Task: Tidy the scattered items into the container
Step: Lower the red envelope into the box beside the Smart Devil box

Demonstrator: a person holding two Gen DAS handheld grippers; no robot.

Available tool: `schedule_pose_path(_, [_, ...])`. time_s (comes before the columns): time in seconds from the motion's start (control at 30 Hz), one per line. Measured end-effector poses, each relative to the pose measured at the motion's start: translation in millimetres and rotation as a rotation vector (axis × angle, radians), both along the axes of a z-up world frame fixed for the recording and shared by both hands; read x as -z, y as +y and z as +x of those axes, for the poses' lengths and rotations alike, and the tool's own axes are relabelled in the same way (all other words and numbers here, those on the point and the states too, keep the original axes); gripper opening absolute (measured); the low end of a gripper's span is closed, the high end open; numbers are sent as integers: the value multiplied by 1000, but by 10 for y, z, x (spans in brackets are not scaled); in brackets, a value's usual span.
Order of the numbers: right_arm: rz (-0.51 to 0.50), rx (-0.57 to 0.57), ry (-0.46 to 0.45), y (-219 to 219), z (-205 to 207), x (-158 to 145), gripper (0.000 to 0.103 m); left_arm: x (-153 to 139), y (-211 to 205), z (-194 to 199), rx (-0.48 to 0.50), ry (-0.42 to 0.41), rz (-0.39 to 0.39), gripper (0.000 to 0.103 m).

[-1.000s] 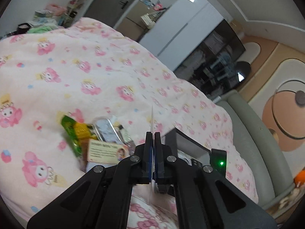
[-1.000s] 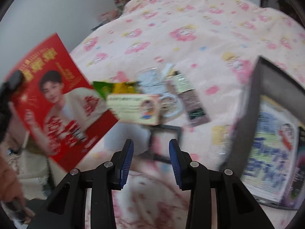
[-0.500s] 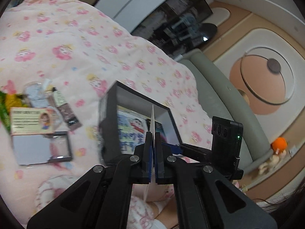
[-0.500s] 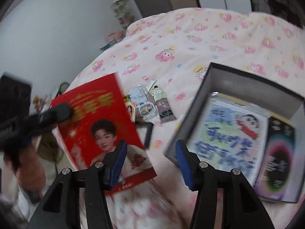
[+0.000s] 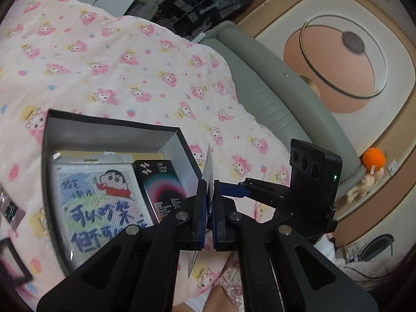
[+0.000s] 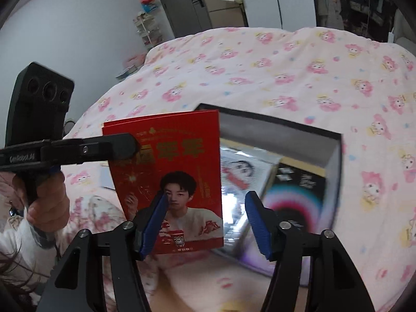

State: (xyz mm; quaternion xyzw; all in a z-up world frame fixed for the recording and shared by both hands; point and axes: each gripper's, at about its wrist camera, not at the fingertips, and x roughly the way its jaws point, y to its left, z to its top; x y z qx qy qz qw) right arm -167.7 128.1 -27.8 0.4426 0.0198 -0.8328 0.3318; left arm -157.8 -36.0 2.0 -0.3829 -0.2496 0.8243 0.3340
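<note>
My left gripper (image 5: 208, 195) is shut on a red card with a man's portrait (image 6: 179, 171), seen edge-on in the left wrist view (image 5: 209, 166). It holds the card upright in the air at the near side of the black open box (image 5: 109, 132) on the bed. The box holds a cartoon-print pack (image 5: 98, 200) and a black "Smart Devil" pack (image 5: 161, 184). My right gripper (image 6: 205, 221) is open and empty, its fingers either side of the card's lower right part, above the box (image 6: 335, 156). The left gripper (image 6: 124, 147) shows clamping the card's upper left.
The bed has a pink cartoon-print cover (image 5: 109, 59). A black framed item (image 5: 13, 265) and a dark sachet (image 5: 10, 210) lie on it at the left edge. A grey-green headboard (image 5: 273, 91) runs along the right. Shelves and a door stand behind the bed (image 6: 208, 0).
My left gripper has carried the red card rightward from the scattered pile to the box. My right gripper has swung toward the box and opened wider around the card.
</note>
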Motion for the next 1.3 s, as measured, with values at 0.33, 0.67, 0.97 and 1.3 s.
schedule_pose_path(0.33, [-121, 152, -140, 556, -405, 437, 66, 427, 659, -684, 88, -90, -104, 2])
schedule_pose_path(0.67, [-12, 331, -192, 584, -523, 658, 66, 1009, 819, -1001, 19, -238, -286, 11])
schedule_pose_path(0.97, [113, 382, 91, 537, -677, 227, 64, 1155, 837, -1148, -100, -347, -405, 26])
schedule_pose_path(1.3, [177, 320, -65, 385, -836, 658, 43, 1203, 671, -969, -90, -358, -424, 19])
